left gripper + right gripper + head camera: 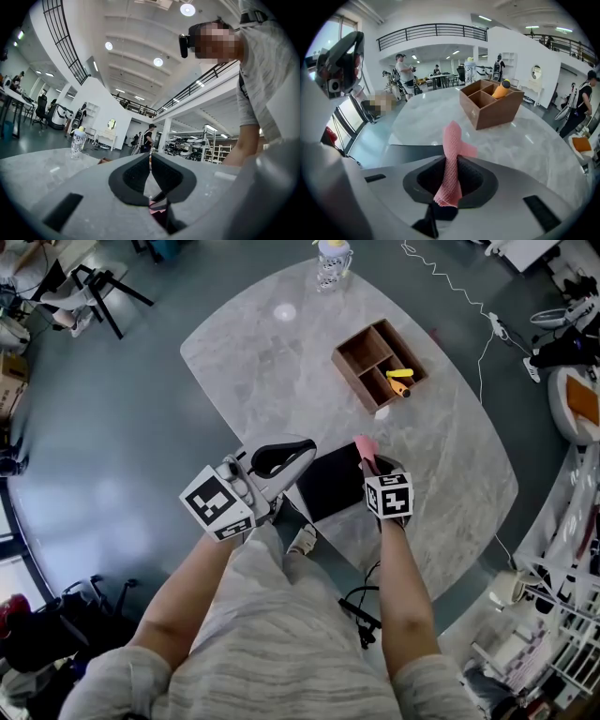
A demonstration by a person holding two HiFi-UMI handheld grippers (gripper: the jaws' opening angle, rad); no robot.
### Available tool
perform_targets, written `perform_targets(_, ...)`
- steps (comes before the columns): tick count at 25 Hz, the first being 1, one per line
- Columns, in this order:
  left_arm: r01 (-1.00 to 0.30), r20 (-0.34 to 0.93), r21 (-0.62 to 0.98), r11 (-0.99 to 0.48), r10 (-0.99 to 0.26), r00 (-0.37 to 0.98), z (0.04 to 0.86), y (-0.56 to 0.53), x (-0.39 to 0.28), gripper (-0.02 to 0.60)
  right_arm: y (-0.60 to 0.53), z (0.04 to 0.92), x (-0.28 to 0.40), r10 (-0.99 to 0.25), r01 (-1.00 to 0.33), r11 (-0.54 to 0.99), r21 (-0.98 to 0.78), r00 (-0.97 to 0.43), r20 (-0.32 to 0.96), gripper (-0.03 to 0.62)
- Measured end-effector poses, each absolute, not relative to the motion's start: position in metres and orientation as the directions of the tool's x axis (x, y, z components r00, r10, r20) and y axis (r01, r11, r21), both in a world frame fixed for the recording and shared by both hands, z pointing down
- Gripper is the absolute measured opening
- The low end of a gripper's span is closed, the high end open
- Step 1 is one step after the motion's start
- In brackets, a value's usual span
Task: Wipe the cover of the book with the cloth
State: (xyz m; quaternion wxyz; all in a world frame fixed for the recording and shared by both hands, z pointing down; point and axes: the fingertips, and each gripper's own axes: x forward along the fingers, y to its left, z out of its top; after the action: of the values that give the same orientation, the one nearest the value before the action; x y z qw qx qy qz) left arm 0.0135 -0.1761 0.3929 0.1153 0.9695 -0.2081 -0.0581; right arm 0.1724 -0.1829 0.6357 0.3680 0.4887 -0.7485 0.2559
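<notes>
Black book (330, 482) flat at near edge of marble table (244, 362) in head view, left gripper (281, 457) at its left end, right gripper (373, 465) at its right end with pink cloth (366, 447) sticking up. Left gripper view: jaws pressed together on nothing. Right gripper view: jaws clamped on cloth by a narrow strip only; likely to pull free mid-wipe, or unpinned book to slide off edge.

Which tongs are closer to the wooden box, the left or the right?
Right. The right tongs, gripping the pink cloth, are over the book's right edge, facing the wooden box. The left tongs are at the book's left edge, farther from it.
</notes>
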Motion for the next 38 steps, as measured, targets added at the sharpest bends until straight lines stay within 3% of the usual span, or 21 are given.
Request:
perform_targets(9, -0.381, -0.051, 0.255, -0.888, -0.406, 0.912, 0.399, -0.183, 0.014, 0.025, -0.185, 0.659, 0.164, -0.484, -0.921, 0.387, 0.036, -0.169, 0.858, 0.054)
perform_targets(38, -0.374, -0.049, 0.258, -0.891, -0.398, 0.916, 0.397, -0.176, 0.023, 0.025, -0.114, 0.661, 0.016, -0.313, -0.754, 0.624, -0.207, -0.484, 0.817, 0.054)
